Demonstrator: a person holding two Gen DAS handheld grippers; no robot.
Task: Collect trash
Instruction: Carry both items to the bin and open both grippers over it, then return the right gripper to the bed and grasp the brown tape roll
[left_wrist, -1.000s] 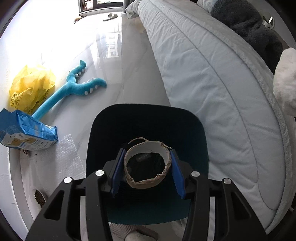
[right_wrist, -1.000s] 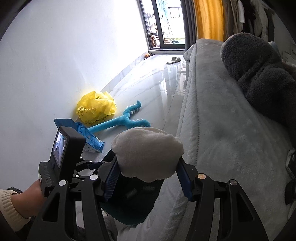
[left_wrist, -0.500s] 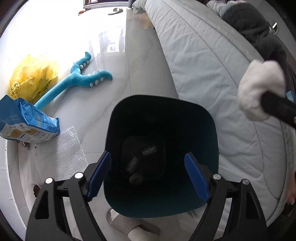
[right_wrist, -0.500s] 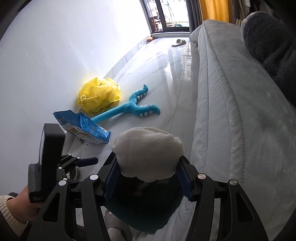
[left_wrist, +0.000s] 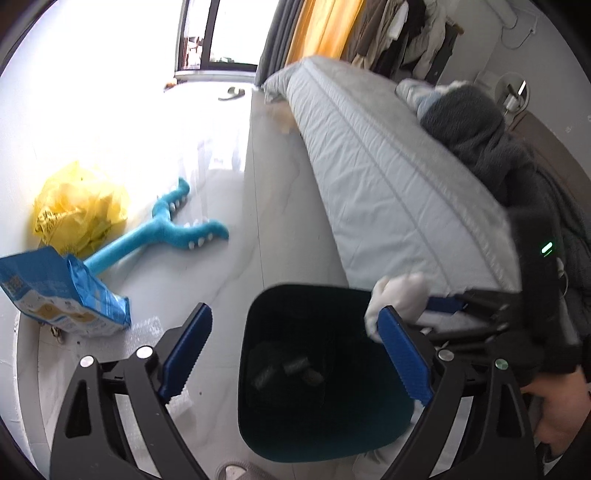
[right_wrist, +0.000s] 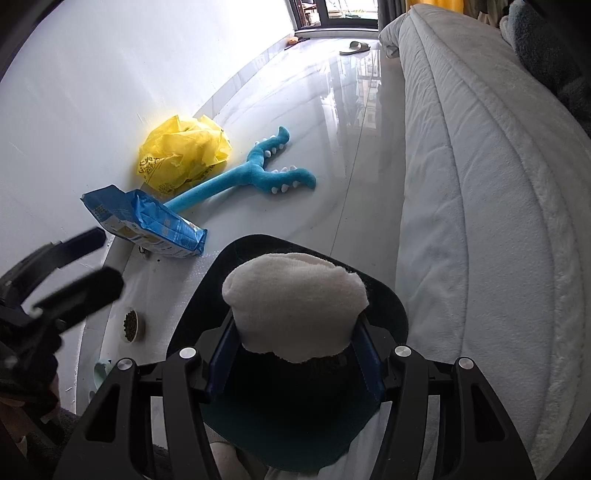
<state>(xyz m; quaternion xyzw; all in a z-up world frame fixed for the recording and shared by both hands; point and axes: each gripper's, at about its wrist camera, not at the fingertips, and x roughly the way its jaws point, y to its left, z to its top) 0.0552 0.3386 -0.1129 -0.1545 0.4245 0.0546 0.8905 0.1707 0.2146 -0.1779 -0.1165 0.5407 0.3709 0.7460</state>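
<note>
Your right gripper (right_wrist: 293, 363) is clamping a white wad (right_wrist: 295, 314) of soft cloth or paper, and you are holding it right over the mouth of the dark bin (right_wrist: 391, 299), so the drop lies straight down along the fingers. The wad is sitting crosswise between the pads, its bulk bulging past the fingertips toward the bin's far rim. Your left gripper (left_wrist: 295, 352) is standing with its jaws wide apart and nothing between them, having just been opening; it is hanging over the bin's near-left side, and dark scraps are lying at the bin's bottom. The right hand is plainly the one placed for the coming release; my judgement is that parting its jaws here should let the wad fall inside. Left of the bin, on the glossy pale floor (right_wrist: 332, 122), a blue bag (right_wrist: 147, 225), a yellow bag (right_wrist: 181, 151) and a teal plush toy (right_wrist: 255, 173) are lying along the white wall. Right of the bin, a bed (right_wrist: 480, 184) with a pale quilt is running away toward a window.
</note>
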